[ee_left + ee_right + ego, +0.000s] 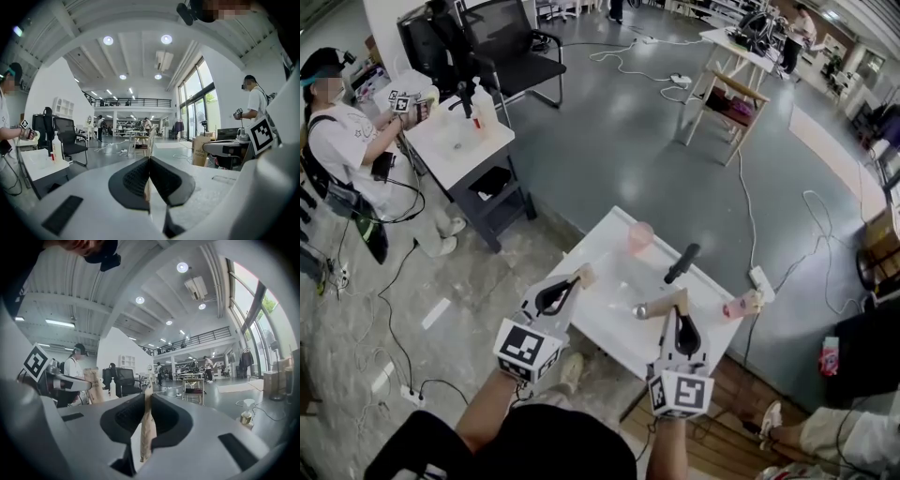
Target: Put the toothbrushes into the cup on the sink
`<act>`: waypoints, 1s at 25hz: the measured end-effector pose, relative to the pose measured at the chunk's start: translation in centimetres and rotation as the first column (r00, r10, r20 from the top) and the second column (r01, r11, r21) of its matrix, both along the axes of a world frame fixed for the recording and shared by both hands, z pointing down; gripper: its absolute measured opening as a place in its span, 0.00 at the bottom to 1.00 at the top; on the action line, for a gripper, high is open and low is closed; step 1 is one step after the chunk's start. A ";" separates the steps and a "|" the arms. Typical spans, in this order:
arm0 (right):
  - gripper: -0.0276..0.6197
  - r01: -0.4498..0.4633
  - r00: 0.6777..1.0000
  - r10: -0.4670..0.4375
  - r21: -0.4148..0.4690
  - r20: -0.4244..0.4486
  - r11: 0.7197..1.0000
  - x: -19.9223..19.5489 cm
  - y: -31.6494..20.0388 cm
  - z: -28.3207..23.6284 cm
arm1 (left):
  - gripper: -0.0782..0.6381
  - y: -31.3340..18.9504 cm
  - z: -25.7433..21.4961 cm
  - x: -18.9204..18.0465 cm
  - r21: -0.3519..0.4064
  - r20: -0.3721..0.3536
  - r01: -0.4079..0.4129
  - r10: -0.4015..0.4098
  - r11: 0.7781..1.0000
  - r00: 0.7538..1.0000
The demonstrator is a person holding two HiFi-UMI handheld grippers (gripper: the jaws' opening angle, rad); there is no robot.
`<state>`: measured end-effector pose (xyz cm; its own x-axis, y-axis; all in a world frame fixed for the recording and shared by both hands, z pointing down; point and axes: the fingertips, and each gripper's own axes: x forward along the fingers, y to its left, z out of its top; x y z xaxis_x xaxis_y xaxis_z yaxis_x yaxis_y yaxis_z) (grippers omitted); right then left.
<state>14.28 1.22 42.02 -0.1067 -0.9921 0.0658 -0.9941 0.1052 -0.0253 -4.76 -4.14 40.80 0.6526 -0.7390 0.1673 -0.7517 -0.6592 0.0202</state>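
Clamping a tan wooden toothbrush [658,307] in the right gripper [680,300] at the white sink counter's [609,323] five o'clock; pinching a second tan wooden toothbrush [586,274] in the left gripper [578,280] at eight. Judging both undelivered to the pink translucent cup [639,236] at twelve.

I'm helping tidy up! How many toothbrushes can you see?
2 toothbrushes for sure: one clamped in the left gripper, one in the right gripper. The pinkish thing at the sink's right edge may be a third; too small to tell.
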 end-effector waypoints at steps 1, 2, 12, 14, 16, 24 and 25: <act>0.11 -0.003 1.000 0.003 -0.002 0.001 1.000 -0.1 -0.7 0.3 | 0.11 -0.7 0.2 -0.1 -0.003 0.000 -0.004 0.004 1.000 1.000; 0.11 -0.007 1.000 0.007 -0.003 0.003 1.000 -0.1 -1.3 0.5 | 0.11 -1.4 0.4 -0.2 -0.007 0.001 -0.007 0.007 1.000 1.000; 0.11 -0.059 0.998 0.059 0.036 -0.009 0.998 -0.4 -7.5 -0.3 | 0.11 -6.8 2.3 -0.9 -0.035 0.000 -0.047 0.047 0.998 0.999; 0.11 -0.064 0.998 0.065 0.055 -0.016 0.996 -0.3 -8.9 -0.9 | 0.11 -7.5 2.8 -1.0 -0.045 0.003 -0.054 0.055 0.998 0.999; 0.11 -0.067 0.997 0.069 0.078 -0.026 0.995 -0.2 -10.6 -1.1 | 0.11 -8.2 3.5 -1.2 -0.055 0.004 -0.057 0.058 0.997 0.998; 0.11 -0.094 0.995 0.098 0.128 -0.020 0.987 0.2 -16.1 -1.7 | 0.11 -10.7 4.8 -2.2 -0.087 0.002 -0.069 0.070 0.994 0.998; 0.11 -0.095 0.995 0.098 0.128 -0.018 0.987 0.2 -16.7 -1.7 | 0.11 -11.0 4.9 -2.3 -0.088 0.002 -0.069 0.070 0.994 0.998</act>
